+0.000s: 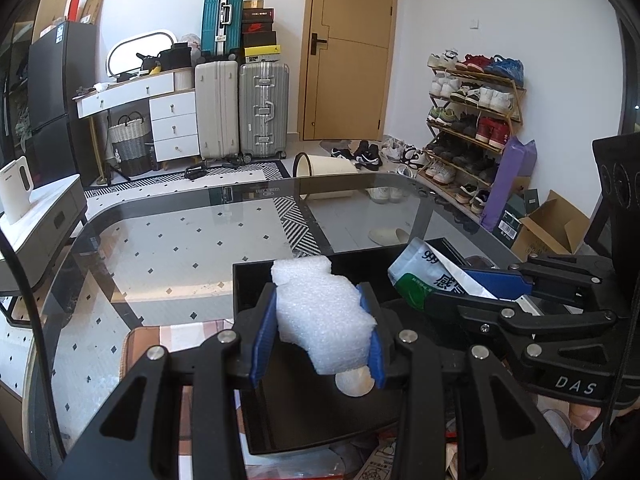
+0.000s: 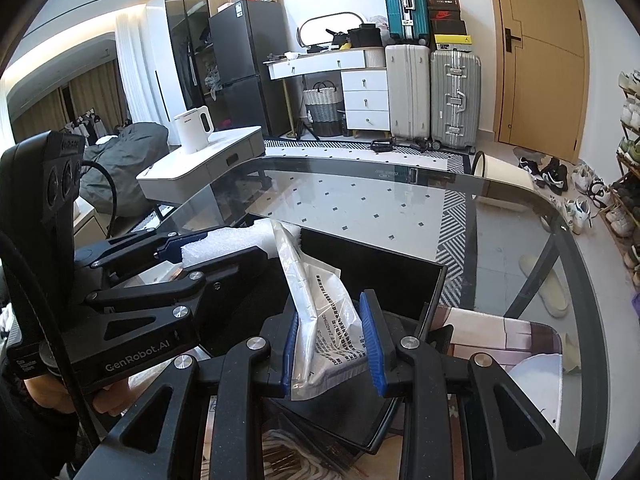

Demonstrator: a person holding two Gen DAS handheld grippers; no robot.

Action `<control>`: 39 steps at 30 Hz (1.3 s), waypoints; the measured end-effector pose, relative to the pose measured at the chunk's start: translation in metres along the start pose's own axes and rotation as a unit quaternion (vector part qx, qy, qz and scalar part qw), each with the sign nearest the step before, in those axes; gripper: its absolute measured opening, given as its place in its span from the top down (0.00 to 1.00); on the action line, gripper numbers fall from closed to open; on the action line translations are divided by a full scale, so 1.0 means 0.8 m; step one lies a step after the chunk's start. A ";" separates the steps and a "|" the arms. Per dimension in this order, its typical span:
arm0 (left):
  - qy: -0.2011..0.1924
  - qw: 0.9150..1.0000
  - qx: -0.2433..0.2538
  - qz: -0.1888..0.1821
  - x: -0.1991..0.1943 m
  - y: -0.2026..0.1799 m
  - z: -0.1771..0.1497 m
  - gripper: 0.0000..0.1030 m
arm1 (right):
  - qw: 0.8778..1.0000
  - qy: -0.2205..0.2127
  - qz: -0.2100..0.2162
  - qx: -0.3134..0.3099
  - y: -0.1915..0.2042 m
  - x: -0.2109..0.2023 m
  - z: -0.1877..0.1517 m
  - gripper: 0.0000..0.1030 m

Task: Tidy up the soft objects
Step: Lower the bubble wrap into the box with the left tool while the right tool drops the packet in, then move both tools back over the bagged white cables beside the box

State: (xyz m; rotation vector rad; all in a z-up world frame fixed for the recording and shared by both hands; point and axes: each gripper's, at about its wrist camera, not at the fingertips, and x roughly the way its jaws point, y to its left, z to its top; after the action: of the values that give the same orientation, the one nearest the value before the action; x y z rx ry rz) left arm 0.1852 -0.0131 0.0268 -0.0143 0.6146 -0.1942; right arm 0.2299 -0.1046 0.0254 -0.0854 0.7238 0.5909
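My left gripper (image 1: 318, 330) is shut on a white foam piece (image 1: 322, 316) and holds it over a black tray (image 1: 312, 412) on the glass table. A round pale object (image 1: 354, 383) lies in the tray under the foam. My right gripper (image 2: 334, 344) is shut on a silver-and-green medicine pouch (image 2: 320, 312), held above the same tray (image 2: 384, 276). In the left wrist view the right gripper (image 1: 486, 286) comes in from the right with the pouch (image 1: 430, 276). In the right wrist view the left gripper (image 2: 200, 250) holds the foam (image 2: 236, 242) at the left.
The glass table (image 1: 180, 248) has a rounded far edge. Paper packets and clutter (image 1: 380, 460) lie under the tray's near side. A patterned mat (image 2: 500, 332) sits right of the tray. A white side table with a kettle (image 2: 194, 124) stands to the left.
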 end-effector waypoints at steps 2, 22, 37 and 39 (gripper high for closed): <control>0.004 1.000 0.002 0.002 0.003 0.000 0.001 0.63 | 1.000 0.001 -0.006 -0.004 0.002 0.001 -0.001 0.72; -0.028 0.999 0.005 0.027 -0.066 0.009 0.001 0.00 | 0.998 -0.050 -0.033 0.026 -0.005 -0.087 -0.022 0.01; -0.019 0.999 -0.013 0.045 -0.115 0.028 -0.037 0.00 | 0.998 -0.037 -0.022 0.056 0.016 -0.125 -0.055 0.01; -0.016 0.999 -0.014 0.047 -0.118 0.030 -0.043 0.00 | 0.998 -0.034 -0.022 0.057 0.019 -0.127 -0.061 0.01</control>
State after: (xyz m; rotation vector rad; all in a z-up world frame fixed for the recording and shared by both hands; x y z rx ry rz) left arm 0.0945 0.0291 0.0509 -0.0157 0.5849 -0.0948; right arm 0.1324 -0.1539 0.0564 0.0249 0.6873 0.5068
